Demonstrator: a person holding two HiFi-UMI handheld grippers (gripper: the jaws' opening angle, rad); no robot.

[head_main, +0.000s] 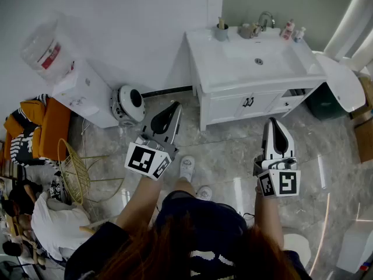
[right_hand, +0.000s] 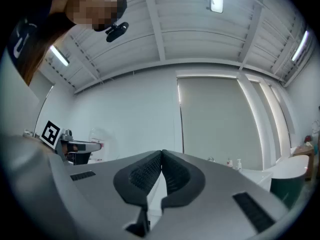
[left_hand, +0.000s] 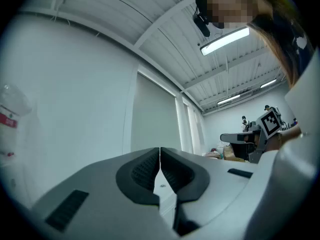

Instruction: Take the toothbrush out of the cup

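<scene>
Standing back from the white vanity surface [head_main: 205,63], the person held both tools well short of it; neither was near the task's thing.

Item: small grey cup [head_main: 221,34], at the surface's back-left corner, 10 o'clock of the sunken basin [head_main: 259,60]. Pale toothbrush [head_main: 221,22] stood in it, upper end clear of the rim, long axis about upright; too small to read more.

Left gripper [head_main: 174,105]: dark ribbed fingers [left_hand: 142,171] pressed together, nothing between them. Cup lay at about 1 o'clock from its tip, well apart.

Right gripper [head_main: 273,122]: fingers [right_hand: 142,174] likewise pressed together, empty. Cup lay at about 11 o'clock, well apart.

Judgement: the left gripper looked slightly the nearer. Either would need to spread its fingers and close across the upright handle above the rim.
</scene>
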